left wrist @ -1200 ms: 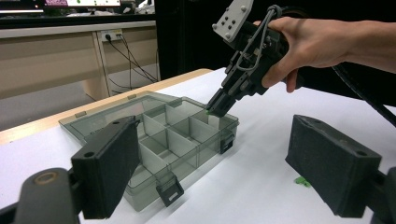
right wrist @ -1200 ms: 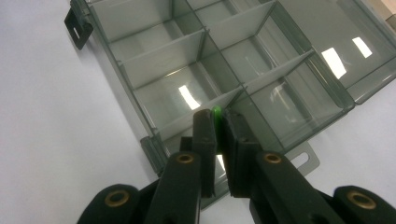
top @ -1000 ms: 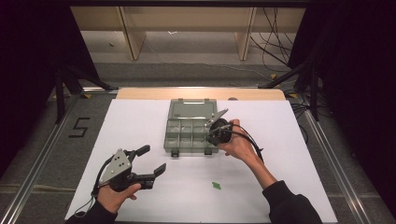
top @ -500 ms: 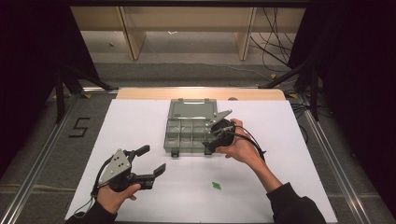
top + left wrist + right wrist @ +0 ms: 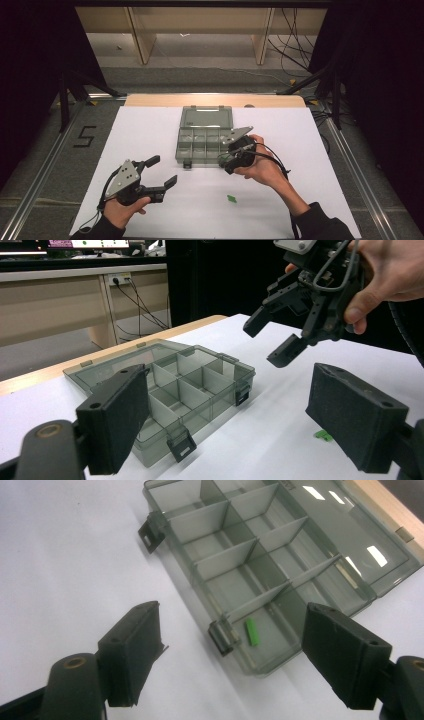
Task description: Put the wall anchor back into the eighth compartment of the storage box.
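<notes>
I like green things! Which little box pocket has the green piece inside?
The corner pocket beside the latch nearest the right gripper holds the green piece; the others look empty.

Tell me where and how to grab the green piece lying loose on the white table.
Judging by its pose, come straight down on the green piece. It lies flat and alone on the white table, so pinch across its narrow width with open jaws.

Overhead light falls bright and even on the white table [image 5: 150, 130] while the room around me stays dim, soft glare streaks the clear lid of the organizer box [image 5: 345, 535], and my near jaws look slightly blurred in both gripper views.
</notes>
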Available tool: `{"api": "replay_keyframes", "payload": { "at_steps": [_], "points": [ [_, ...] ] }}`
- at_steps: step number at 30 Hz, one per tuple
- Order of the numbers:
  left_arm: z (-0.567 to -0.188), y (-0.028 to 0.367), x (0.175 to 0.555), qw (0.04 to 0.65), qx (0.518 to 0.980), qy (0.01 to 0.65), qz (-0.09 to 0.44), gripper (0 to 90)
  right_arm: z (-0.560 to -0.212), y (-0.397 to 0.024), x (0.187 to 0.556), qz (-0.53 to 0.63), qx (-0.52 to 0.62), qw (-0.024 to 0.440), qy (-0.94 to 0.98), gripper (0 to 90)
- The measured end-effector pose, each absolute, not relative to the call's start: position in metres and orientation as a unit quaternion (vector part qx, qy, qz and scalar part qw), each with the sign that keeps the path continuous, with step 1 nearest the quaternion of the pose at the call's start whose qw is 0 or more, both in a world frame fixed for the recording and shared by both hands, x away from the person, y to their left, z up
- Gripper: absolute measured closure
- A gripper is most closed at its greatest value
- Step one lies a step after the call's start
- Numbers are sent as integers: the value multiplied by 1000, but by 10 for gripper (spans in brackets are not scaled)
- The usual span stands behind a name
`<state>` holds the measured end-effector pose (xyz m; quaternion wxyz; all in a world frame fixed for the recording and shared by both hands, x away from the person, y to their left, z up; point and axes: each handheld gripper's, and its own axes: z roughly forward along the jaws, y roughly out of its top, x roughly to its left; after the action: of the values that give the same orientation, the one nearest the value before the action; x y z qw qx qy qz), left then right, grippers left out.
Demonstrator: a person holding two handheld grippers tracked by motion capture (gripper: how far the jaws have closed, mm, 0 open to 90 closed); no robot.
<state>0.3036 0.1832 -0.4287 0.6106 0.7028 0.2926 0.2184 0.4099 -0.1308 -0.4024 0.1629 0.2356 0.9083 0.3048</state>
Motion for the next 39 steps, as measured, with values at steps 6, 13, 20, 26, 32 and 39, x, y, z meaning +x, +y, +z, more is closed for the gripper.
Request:
{"api": "replay_keyframes", "payload": {
  "at_steps": [6, 13, 20, 26, 32, 39],
  "points": [
    [-429, 183, 303, 611, 700, 298, 218, 162, -403, -135, 401, 302, 235, 161, 910, 243],
    [-429, 183, 303, 610, 703, 294, 218, 162, -405, -137, 387, 282, 227, 146, 921, 252],
    [-429, 183, 304, 610, 703, 294, 219, 162, -415, -140, 377, 263, 210, 131, 932, 266],
    [-429, 183, 303, 612, 702, 293, 218, 162, -425, -141, 370, 241, 200, 104, 944, 295],
    [-428, 182, 303, 610, 703, 292, 217, 162, -432, -139, 365, 224, 186, 83, 953, 346],
    [-428, 182, 304, 610, 704, 292, 218, 162, -441, -138, 364, 202, 177, 61, 961, 418]
  ]
}}
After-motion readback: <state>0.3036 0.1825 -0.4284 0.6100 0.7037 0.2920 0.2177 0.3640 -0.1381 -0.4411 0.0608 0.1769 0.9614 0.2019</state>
